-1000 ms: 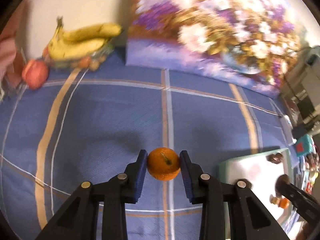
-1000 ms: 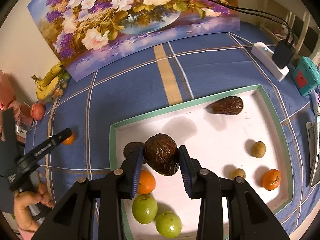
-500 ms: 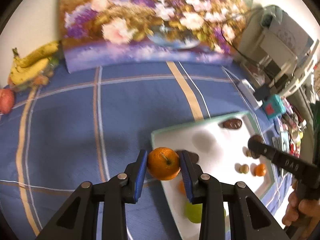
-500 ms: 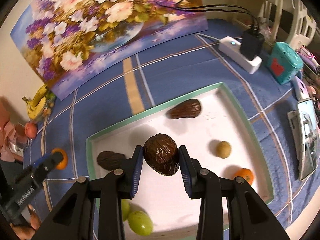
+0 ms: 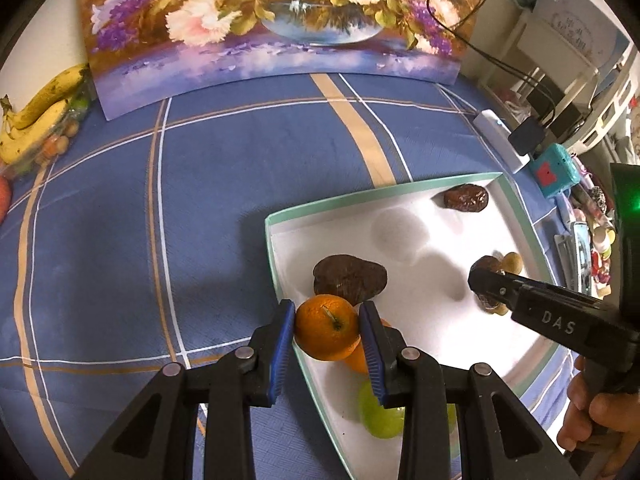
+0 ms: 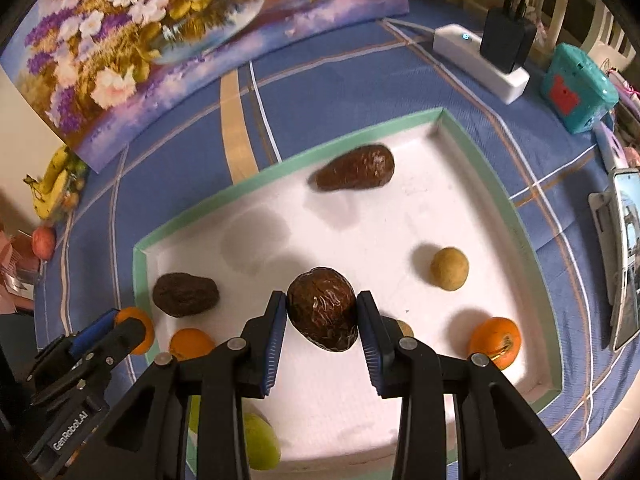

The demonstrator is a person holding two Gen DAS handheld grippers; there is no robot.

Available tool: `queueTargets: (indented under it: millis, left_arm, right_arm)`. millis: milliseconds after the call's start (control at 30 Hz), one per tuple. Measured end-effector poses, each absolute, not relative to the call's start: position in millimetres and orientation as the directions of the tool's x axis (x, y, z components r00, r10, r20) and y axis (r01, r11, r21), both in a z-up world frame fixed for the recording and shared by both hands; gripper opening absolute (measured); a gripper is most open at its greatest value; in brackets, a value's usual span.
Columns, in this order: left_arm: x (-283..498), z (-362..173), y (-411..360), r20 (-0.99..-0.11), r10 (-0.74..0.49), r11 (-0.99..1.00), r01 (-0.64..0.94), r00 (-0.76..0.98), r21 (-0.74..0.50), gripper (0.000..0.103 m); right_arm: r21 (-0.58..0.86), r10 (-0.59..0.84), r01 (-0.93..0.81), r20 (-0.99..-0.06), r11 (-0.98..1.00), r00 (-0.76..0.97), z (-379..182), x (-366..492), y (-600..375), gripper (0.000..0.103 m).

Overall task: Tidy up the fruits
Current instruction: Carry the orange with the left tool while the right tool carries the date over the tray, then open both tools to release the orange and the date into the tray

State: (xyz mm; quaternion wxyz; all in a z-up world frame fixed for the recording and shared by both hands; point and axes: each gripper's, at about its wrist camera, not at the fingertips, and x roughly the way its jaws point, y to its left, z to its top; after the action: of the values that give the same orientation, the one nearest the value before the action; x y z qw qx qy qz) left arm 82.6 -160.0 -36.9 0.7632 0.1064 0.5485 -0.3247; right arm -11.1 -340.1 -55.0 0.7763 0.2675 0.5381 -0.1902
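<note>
My left gripper [image 5: 327, 330] is shut on an orange [image 5: 326, 327] and holds it over the near left rim of the white tray [image 5: 276, 256] with green edges. My right gripper [image 6: 322, 314] is shut on a dark brown avocado [image 6: 322, 314] above the tray's middle [image 6: 384, 224]. In the tray lie two more brown avocados [image 6: 354, 168] [image 6: 185, 294], two oranges [image 6: 495, 342] [image 6: 191, 343], a tan round fruit [image 6: 449, 269] and green fruits [image 6: 260, 446]. The left gripper with its orange also shows in the right wrist view [image 6: 132, 330].
A flower painting [image 5: 276, 24] leans at the back of the blue checked cloth [image 5: 140, 208]. Bananas [image 5: 36, 116] and a red apple [image 6: 43, 242] lie at far left. A white power strip [image 6: 478, 62], teal box [image 6: 576, 88] and phone [image 6: 626, 252] sit right of the tray.
My left gripper has carried the orange rightward from the open cloth to the tray's left rim. My right gripper has moved with the avocado farther over the tray's middle.
</note>
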Motion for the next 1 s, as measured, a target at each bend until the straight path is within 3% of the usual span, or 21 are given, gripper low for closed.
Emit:
queueTargets:
  millis: [567, 700, 900, 1000]
  left_arm:
    - [79, -46, -161, -0.924, -0.344, 0.785, 0.592, 0.168, -0.185, 0.038]
    - [79, -38, -152, -0.914, -0.37, 0.79, 0.574, 0.167, -0.216, 0.053]
    - [77, -17, -129, -0.888, -0.409, 0.807, 0.538, 0.21, -0.245, 0.054]
    - [78, -10, -110, -0.883, -0.402, 0.834, 0.497, 0.244, -0.242, 0.061]
  right_arm:
    - [0.178, -0.001, 0.585, -0.956, 0.791, 0.293, -74, -12, -335, 0.037]
    - [0.162, -0.016, 0.586, -0.958, 0.794, 0.287, -73, -6, -334, 0.038]
    - [0.149, -0.03, 0.572, -0.956, 0.807, 0.292, -66, -9, -327, 0.039]
    - [0.141, -0.048, 0.565, -0.951, 0.813, 0.306, -58, -13, -323, 0.039]
